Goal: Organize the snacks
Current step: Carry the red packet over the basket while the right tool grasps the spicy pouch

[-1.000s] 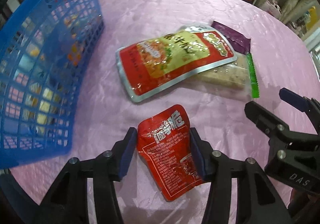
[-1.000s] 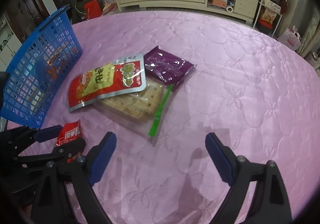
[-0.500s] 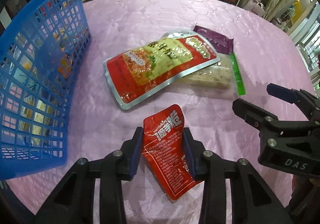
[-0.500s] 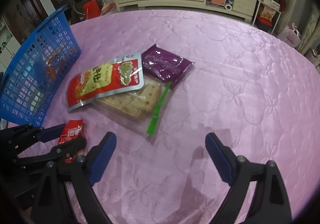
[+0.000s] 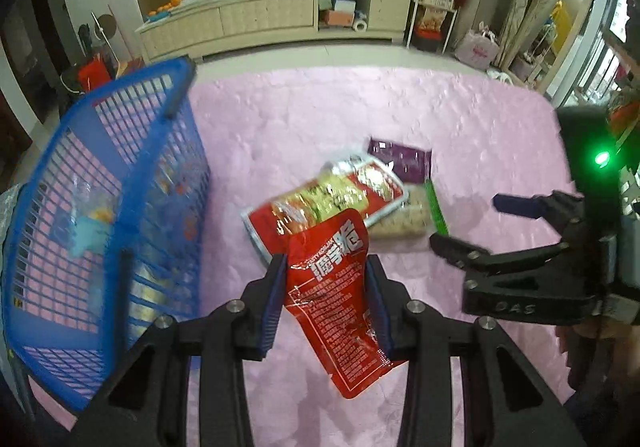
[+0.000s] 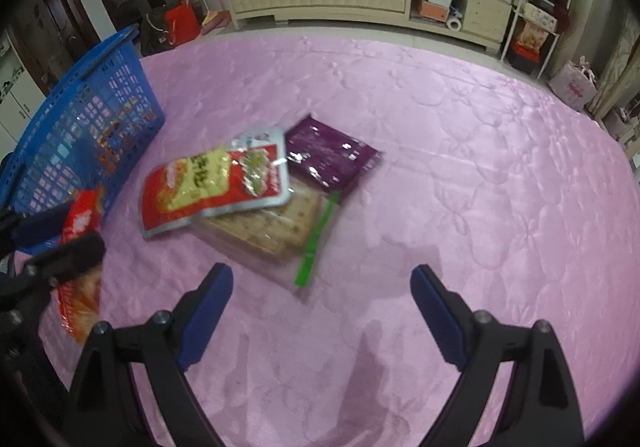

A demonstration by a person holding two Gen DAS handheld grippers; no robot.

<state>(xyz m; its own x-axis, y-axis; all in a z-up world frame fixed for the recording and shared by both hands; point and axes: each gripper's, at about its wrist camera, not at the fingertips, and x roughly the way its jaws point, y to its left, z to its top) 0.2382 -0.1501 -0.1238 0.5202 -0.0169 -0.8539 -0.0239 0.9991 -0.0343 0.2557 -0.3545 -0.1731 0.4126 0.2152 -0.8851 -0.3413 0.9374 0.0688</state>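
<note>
The left gripper (image 5: 325, 297), closed on the small red snack packet (image 5: 338, 299), has now lifted it off the pink bench (image 6: 440, 151) beside the blue basket (image 5: 100, 215), probably its destination, while the right gripper (image 6: 322, 311) hangs open.

Snack packs, 4 total: 1 small red pouch (image 5: 340, 295); 1 big red/yellow pouch (image 6: 216, 183) right of the basket; 1 purple pack (image 6: 328, 157) further right of the basket; 1 clear cracker bag w/ green zip (image 6: 276, 231), partly under the big pouch. Blue baskets (image 5: 100, 207): 1, some items inside, no. unclear. Tongs: 2 prs, left (image 5: 326, 295) and right (image 6: 322, 311).
</note>
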